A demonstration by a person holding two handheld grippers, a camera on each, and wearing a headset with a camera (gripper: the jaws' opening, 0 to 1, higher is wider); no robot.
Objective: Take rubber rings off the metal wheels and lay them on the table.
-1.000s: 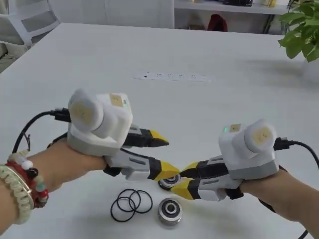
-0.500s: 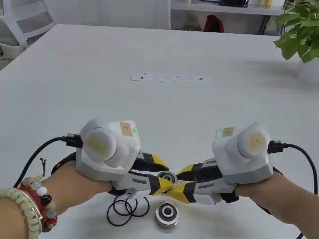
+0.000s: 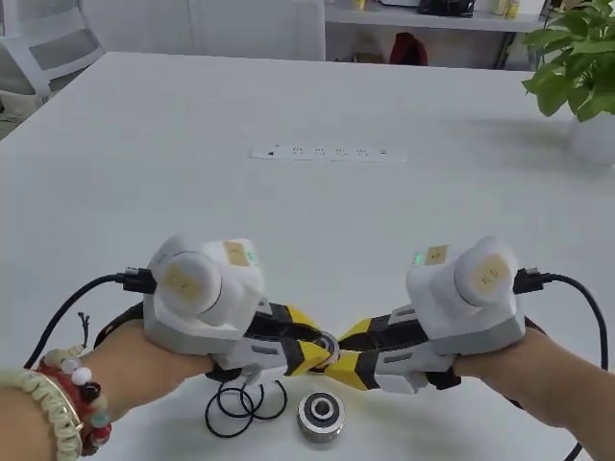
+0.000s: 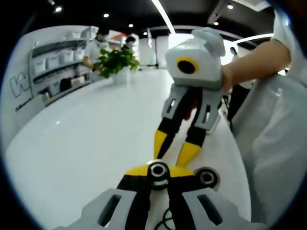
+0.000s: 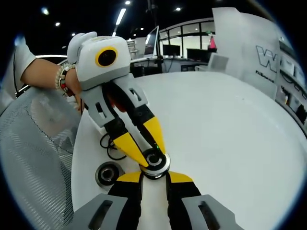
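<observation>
My left gripper [image 3: 315, 348] is shut on a small metal wheel [image 3: 325, 343] and holds it just above the table; the wheel [image 4: 158, 169] sits between its yellow fingertips. My right gripper [image 3: 348, 351] faces it from the right, jaws a little apart, tips right at the wheel [image 5: 156, 162]. I cannot tell whether they touch it. In the left gripper view the right gripper [image 4: 173, 149] reaches down from above. A second wheel [image 3: 320, 414] lies on the table below the tips. A few loose black rubber rings [image 3: 245, 401] lie overlapped to its left.
A white power strip [image 3: 327, 153] lies across the middle of the white table [image 3: 288, 211]. A potted plant [image 3: 575, 53] stands at the far right corner. Black cables trail from both grippers. A chair [image 3: 58, 48] stands at the far left.
The left gripper has shut on the wheel that lay between the tips, and both grippers have drawn closer together. The second wheel and the rings have not moved.
</observation>
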